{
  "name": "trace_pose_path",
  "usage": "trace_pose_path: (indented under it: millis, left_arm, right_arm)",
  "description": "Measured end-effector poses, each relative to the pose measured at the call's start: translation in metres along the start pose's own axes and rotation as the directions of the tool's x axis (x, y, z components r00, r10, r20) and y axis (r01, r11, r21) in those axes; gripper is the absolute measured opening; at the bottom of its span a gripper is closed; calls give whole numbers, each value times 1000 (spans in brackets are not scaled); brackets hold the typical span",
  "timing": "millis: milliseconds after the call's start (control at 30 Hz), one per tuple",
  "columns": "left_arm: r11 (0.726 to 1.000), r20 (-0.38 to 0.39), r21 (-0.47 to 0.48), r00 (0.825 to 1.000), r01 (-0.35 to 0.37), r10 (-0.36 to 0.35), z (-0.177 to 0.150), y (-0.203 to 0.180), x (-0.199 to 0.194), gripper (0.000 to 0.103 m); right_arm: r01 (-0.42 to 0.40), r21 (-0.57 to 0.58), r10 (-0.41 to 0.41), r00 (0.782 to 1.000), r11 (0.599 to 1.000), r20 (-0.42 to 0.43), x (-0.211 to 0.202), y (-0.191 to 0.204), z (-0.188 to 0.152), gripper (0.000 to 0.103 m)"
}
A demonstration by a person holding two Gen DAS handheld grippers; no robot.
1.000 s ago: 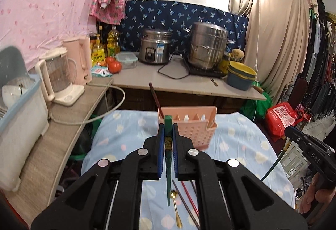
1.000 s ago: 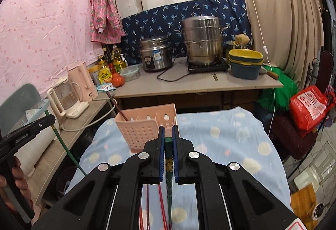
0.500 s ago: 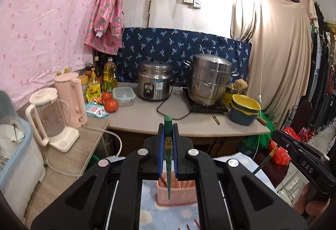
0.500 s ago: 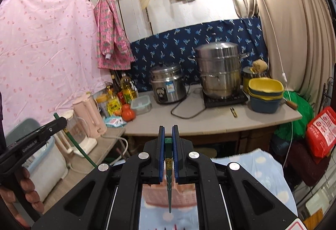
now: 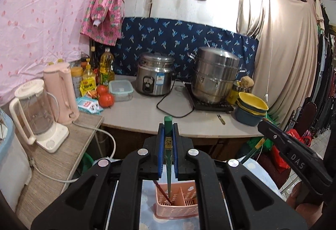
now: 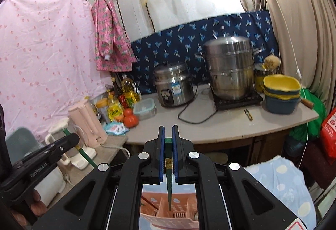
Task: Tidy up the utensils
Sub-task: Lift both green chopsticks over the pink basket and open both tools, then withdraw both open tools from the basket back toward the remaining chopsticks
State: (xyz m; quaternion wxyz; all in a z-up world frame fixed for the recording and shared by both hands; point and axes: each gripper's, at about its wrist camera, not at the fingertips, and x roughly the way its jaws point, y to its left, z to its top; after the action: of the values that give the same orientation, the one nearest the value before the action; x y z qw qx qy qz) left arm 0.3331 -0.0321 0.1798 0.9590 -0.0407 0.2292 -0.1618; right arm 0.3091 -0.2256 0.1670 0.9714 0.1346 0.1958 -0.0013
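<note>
Left gripper (image 5: 168, 156) clamped on thin, stiff green chopstick (image 5: 168, 169), tip over pink perforated plastic utensil basket (image 5: 176, 206) on blue cloth. Right gripper (image 6: 168, 158) likewise clamped on second green chopstick (image 6: 169, 179). Light, slippery; upper-end hold judged best.

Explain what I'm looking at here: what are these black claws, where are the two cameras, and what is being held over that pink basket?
No robot arm here: a person holds a hand-held two-finger gripper in each hand, and each carries a fisheye camera looking forward along its fingers. One picture comes from the left gripper, the other from the right gripper. Each is shut on a green chopstick, tip pointing down at the pink utensil basket on the blue dotted cloth. A dark red chopstick already stands in the basket. Behind is a counter with a rice cooker and a steamer pot.
</note>
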Motion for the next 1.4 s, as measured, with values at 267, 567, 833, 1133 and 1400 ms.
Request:
trace_pose_path:
  millis: [267, 567, 833, 1133, 1400]
  left_arm:
    - [999, -93, -22, 995, -29, 27, -45, 13, 28, 7]
    - [991, -67, -30, 989, -132, 130, -61, 19, 7, 52]
    - [991, -96, -39, 987, -130, 126, -80, 21, -22, 52]
    - [994, -131, -38, 986, -107, 101, -115, 13, -60, 52]
    - [995, -170, -39, 982, -91, 83, -152, 7, -91, 52]
  right_arm:
    - [43, 4, -42, 992, 999, -123, 30, -20, -54, 7]
    - [92, -11, -93, 991, 996, -94, 6, -26, -73, 49]
    - [80, -24, -82, 991, 997, -104, -36, -26, -91, 52]
    - [71, -32, -75, 987, 997, -144, -84, -26, -124, 52]
    - [65, -40, -72, 979, 997, -193, -127, -25, -165, 52]
